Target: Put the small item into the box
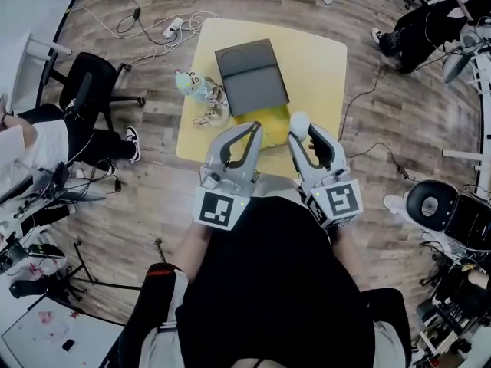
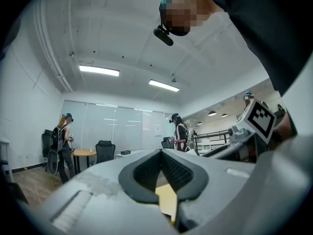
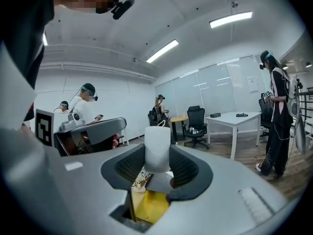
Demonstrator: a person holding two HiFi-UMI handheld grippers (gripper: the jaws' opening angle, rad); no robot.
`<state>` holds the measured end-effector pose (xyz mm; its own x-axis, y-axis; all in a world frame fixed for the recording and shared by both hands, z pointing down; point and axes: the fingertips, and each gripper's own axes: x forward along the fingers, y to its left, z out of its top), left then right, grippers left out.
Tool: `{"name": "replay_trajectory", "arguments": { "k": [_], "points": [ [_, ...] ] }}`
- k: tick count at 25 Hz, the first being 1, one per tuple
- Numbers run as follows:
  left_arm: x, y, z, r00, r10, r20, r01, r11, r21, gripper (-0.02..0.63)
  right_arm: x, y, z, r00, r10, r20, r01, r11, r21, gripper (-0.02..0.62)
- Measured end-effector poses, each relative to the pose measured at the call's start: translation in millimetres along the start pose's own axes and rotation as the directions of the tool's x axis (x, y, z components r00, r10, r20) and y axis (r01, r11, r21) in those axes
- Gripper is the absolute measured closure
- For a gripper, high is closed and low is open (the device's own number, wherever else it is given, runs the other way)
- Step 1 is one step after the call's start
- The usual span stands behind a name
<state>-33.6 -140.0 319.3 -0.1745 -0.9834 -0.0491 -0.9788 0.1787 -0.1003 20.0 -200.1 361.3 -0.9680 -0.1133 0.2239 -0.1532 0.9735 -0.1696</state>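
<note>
While my right gripper (image 3: 157, 166) is pinching the small item (image 3: 157, 146), left gripper (image 2: 161, 159) hanging shut, I am fearing a loose pinch dropping it outside the box (image 1: 252, 77).

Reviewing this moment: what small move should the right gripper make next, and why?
Likely ease the right gripper forward toward the dark box. Its jaws grip a white cylinder, yet it sits at the near edge of the yellow table, short of the box. Whether the box is open I cannot tell.
</note>
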Motion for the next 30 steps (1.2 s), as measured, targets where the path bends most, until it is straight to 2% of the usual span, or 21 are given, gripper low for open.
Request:
{"name": "replay_trajectory", "arguments": {
  "k": [7,11,14,22,30],
  "points": [
    [-12.0,2.0,-9.3,0.996,0.08,-0.028,-0.081,0.997,-0.005,0.604,12.5,5.9,-23.1,0.995,0.078,-0.066,-0.078,0.997,0.005,0.433],
    [-13.8,10.5,-12.5,0.993,0.111,-0.035,-0.111,0.994,-0.011,0.604,23.0,7.3,-31.4,0.988,0.077,-0.13,-0.077,0.997,0.007,0.433],
    [-18.1,16.0,-18.9,0.991,0.127,-0.046,-0.128,0.992,-0.017,0.604,30.9,14.4,-37.1,0.986,0.12,-0.115,-0.121,0.993,-0.007,0.433],
    [-19.0,25.2,-32.5,0.989,0.127,-0.077,-0.129,0.991,-0.024,0.604,37.2,16.4,-55.9,0.977,0.114,-0.182,-0.116,0.993,-0.001,0.433],
    [-6.2,22.7,-68.4,0.989,0.097,-0.109,-0.104,0.993,-0.063,0.604,52.4,6.7,-92.7,0.963,0.106,-0.247,-0.1,0.994,0.036,0.433]
  ]
}}
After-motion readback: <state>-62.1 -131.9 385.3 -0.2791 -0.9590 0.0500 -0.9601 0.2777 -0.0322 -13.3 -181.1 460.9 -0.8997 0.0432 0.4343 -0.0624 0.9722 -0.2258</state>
